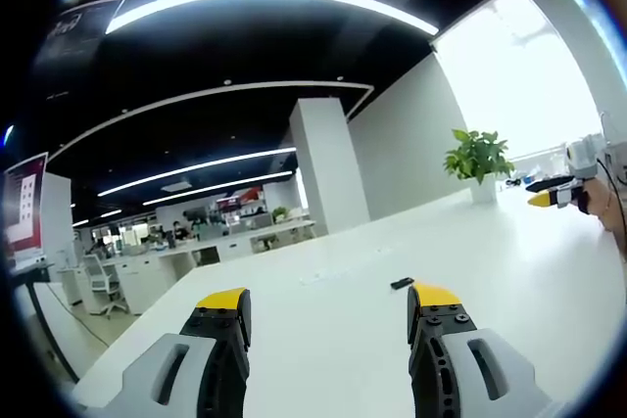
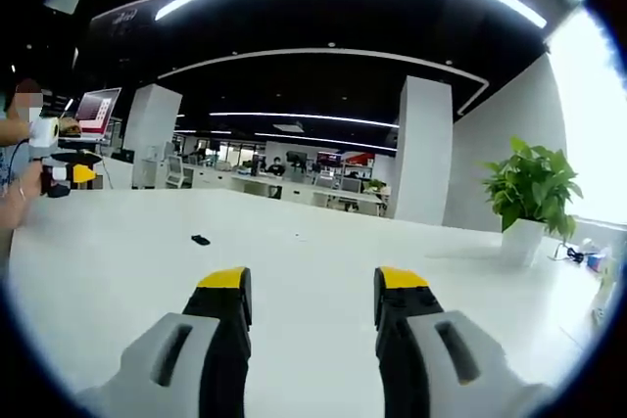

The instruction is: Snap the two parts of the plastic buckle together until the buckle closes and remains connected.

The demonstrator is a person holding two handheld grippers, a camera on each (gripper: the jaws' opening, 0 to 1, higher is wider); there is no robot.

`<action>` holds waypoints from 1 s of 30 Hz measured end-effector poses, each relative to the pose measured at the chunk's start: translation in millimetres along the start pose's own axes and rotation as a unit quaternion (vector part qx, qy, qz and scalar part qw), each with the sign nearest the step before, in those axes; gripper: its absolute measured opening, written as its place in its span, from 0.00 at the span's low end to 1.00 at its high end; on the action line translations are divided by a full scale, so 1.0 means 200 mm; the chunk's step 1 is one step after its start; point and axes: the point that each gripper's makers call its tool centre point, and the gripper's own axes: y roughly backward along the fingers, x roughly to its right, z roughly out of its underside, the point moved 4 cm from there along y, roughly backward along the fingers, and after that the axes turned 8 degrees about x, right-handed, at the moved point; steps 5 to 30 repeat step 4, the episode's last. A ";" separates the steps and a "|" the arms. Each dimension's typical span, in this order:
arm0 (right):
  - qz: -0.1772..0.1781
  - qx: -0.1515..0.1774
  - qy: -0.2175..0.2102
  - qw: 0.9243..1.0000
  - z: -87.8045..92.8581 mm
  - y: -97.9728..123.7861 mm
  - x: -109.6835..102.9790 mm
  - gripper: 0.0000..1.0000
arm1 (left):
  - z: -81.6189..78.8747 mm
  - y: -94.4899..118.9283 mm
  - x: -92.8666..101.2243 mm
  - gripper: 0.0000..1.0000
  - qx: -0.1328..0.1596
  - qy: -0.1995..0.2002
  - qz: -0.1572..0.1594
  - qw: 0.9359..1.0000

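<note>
Above a broad white table (image 1: 509,261), the left gripper (image 1: 328,305) hangs with its two yellow-tipped jaws spread wide — nothing between them, nothing touched. Just past its right jaw tip, a little farther out on the table, lies a small dark piece (image 1: 402,283), too small to tell whether it is one buckle part or both. At the far right of the left gripper view the right gripper (image 1: 549,198) comes in sideways, held by a hand (image 1: 612,208); how far its jaws are parted cannot be told from there.

From the right gripper view, the right gripper (image 2: 312,286) also stands wide open and empty over the table (image 2: 323,242). The same small dark piece (image 2: 200,240) lies well ahead and to the left of its jaws, apart from both. At the far left edge the left gripper (image 2: 73,175) shows, yellow tip pointing inward, with a hand (image 2: 20,193) around it.

A potted plant (image 2: 529,198) in a white pot stands at the far right of the table, near a bright window — the same potted plant (image 1: 480,162) shows at the table's far end in the left gripper view. Beyond, white columns (image 1: 328,163) and rows of office desks.
</note>
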 end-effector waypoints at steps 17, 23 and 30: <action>-0.001 0.000 0.000 1.000 0.00 0.00 0.00 0.51 | 0.00 0.00 0.00 0.66 0.000 0.000 0.000 1.000; -0.001 0.000 0.000 1.000 0.00 0.00 0.00 0.51 | 0.00 0.00 0.00 0.66 0.000 0.000 0.000 1.000; -0.001 0.000 0.000 1.000 0.00 0.00 0.00 0.51 | 0.00 0.00 0.00 0.66 0.000 0.000 0.000 1.000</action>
